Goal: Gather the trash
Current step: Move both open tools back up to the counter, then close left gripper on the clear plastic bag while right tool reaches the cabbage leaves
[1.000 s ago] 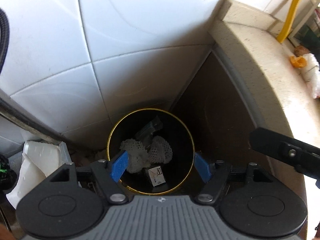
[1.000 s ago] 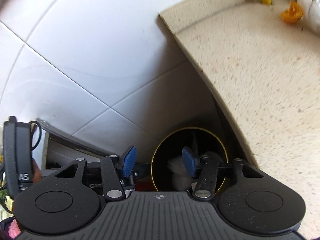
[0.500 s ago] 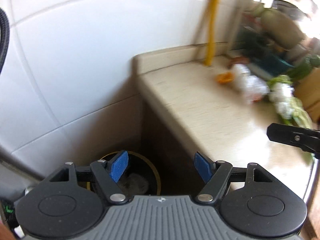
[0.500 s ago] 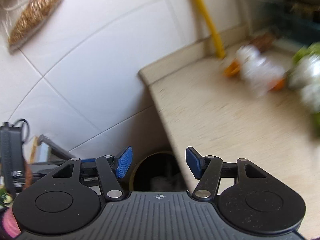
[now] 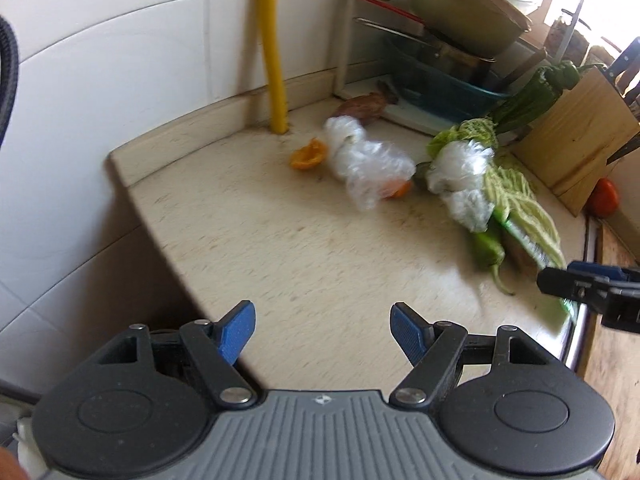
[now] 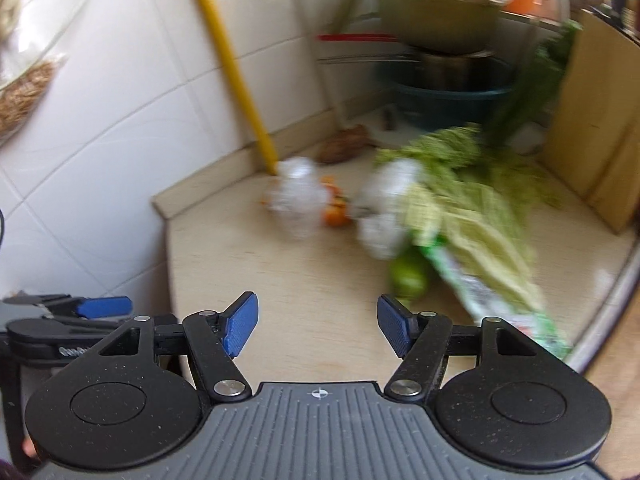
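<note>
On the beige counter (image 5: 280, 248) lie a crumpled clear plastic wrap (image 5: 366, 160) (image 6: 298, 196), an orange peel (image 5: 307, 155), a second orange piece (image 6: 335, 214) and another white plastic wad (image 5: 460, 178) (image 6: 384, 212) against a cabbage (image 5: 516, 200) (image 6: 472, 200). My left gripper (image 5: 322, 330) hangs open over the counter's near edge, nothing between its blue pads. My right gripper (image 6: 318, 326) also holds nothing, its jaws still opening; its black tip (image 5: 576, 286) shows at the right of the left wrist view. The bin is out of view.
A yellow pipe (image 5: 274, 48) runs up the tiled corner. A dish rack with a green pot (image 5: 460, 4) and teal basin (image 5: 444, 92) stands at the back. A wooden knife block (image 5: 576, 136), a tomato (image 5: 604, 198) and green peppers (image 5: 486, 246) lie right.
Both grippers rose from above the gold-rimmed bin on the floor and swung up over the counter. The bin dropped out of view. The right gripper's jaws widened.
</note>
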`<state>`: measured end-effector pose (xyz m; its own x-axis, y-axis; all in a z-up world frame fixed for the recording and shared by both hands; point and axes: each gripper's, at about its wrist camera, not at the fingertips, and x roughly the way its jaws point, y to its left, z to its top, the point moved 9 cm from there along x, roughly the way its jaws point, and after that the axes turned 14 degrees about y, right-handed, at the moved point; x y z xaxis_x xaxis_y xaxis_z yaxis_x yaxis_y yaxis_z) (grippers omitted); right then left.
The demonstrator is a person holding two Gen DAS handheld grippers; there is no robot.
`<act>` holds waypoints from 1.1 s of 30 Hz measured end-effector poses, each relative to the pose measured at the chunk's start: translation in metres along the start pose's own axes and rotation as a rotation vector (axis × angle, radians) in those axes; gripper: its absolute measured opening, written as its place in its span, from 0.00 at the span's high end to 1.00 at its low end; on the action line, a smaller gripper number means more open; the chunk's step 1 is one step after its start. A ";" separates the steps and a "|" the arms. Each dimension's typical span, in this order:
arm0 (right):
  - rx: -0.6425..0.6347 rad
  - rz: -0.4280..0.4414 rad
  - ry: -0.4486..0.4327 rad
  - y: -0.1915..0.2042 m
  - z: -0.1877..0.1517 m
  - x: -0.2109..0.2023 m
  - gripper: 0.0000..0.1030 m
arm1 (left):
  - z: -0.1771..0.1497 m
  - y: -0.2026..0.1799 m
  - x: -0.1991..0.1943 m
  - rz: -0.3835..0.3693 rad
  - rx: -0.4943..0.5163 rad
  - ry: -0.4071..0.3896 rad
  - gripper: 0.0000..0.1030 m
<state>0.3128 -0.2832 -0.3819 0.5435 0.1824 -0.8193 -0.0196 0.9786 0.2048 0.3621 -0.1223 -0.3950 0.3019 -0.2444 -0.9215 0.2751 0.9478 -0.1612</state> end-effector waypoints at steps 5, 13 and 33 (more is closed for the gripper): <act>0.030 -0.052 0.004 -0.037 0.000 0.004 0.29 | 0.027 -0.010 0.005 -0.026 0.015 -0.025 0.30; 0.056 -0.045 -0.010 -0.061 0.009 0.004 0.27 | 0.097 0.001 0.042 -0.101 -0.098 -0.026 0.29; 0.079 0.034 -0.036 -0.074 0.050 0.012 0.27 | 0.112 0.014 0.063 -0.162 -0.096 -0.005 0.66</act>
<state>0.3628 -0.3577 -0.3803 0.5734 0.2108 -0.7917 0.0270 0.9609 0.2755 0.4869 -0.1475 -0.4161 0.2654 -0.3964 -0.8789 0.2320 0.9111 -0.3408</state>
